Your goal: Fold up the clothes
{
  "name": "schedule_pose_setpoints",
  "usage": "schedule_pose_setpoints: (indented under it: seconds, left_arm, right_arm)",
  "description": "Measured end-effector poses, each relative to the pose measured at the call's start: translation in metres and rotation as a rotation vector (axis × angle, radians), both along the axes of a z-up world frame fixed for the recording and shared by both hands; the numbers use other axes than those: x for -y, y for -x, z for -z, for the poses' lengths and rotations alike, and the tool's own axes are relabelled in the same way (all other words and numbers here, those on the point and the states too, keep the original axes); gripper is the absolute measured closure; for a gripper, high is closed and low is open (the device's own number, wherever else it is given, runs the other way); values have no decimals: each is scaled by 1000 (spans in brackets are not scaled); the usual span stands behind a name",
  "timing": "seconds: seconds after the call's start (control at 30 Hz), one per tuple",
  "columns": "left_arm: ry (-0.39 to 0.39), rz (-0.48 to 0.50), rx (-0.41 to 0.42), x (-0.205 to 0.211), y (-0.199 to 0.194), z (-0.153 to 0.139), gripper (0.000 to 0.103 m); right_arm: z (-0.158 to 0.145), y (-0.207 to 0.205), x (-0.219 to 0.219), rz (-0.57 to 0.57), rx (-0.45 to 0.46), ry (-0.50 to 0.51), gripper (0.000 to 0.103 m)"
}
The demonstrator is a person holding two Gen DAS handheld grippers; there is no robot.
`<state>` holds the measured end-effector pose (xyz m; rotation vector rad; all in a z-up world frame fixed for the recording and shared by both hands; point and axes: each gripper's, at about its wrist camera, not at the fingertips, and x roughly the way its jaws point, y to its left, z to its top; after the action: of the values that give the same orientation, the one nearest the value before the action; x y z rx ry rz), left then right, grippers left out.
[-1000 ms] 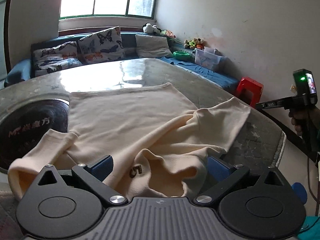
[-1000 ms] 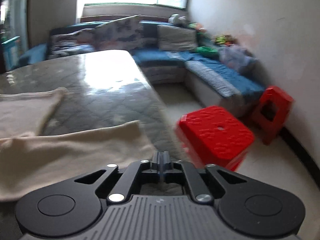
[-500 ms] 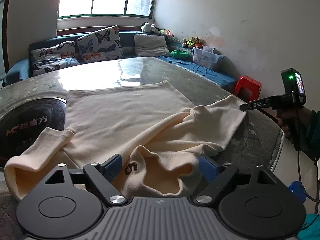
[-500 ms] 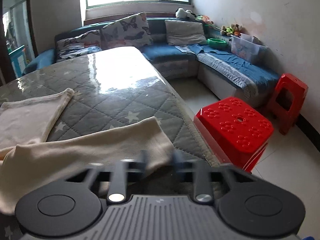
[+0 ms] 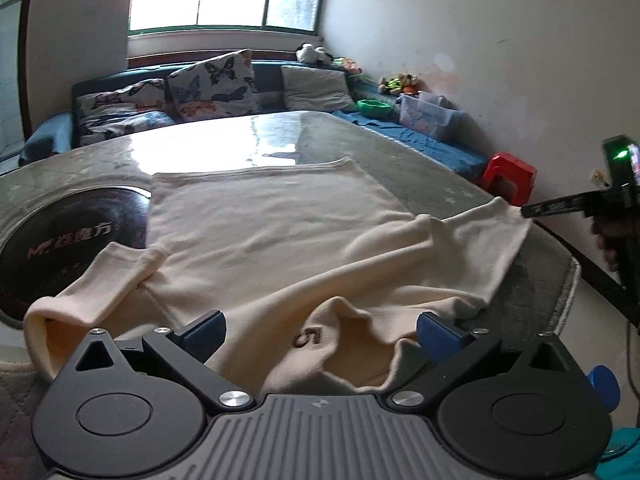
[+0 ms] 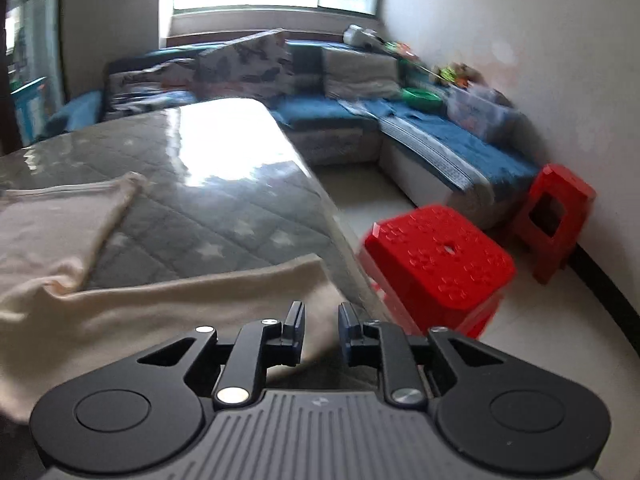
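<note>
A cream T-shirt (image 5: 272, 232) lies spread on the grey quilted table, hem far, collar with a "5" label (image 5: 308, 336) near me. My left gripper (image 5: 320, 332) is open, its blue pads either side of the bunched collar, holding nothing. The shirt's right sleeve (image 6: 180, 300) lies at the table's right edge. My right gripper (image 6: 320, 328) is partly open with a narrow gap, just above the sleeve's end, with no cloth between the pads. It also shows in the left wrist view (image 5: 560, 204) at the sleeve tip.
A round black hotplate (image 5: 68, 240) is set into the table at left, partly under the left sleeve. The table's right edge (image 6: 344, 240) drops to the floor, where two red stools (image 6: 440, 264) stand. A blue sofa with cushions runs along the back and right walls.
My right gripper went from shut to open, then narrowed to a small gap, staying over the sleeve end. My left gripper stayed open at the collar, drawing slightly nearer.
</note>
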<state>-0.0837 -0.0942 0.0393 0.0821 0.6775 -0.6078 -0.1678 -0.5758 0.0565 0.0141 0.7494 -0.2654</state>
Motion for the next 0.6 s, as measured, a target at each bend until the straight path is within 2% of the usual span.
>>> schedule_pose_setpoints:
  seconds: [0.13, 0.27, 0.43, 0.6]
  left_arm:
    - [-10, -30, 4, -5, -2, -1, 0]
    - [-5, -62, 8, -12, -4, -5, 0]
    - [-25, -118, 41, -21, -8, -14, 0]
    - [-29, -176, 71, -30, -13, -22, 0]
  right_arm:
    - [-15, -1, -27, -182, 2, -69, 67]
    - [-21, -6, -67, -401, -25, -132, 67]
    - [-27, -13, -122, -664, -52, -167, 61]
    - [-25, -11, -187, -898, -86, -136, 61]
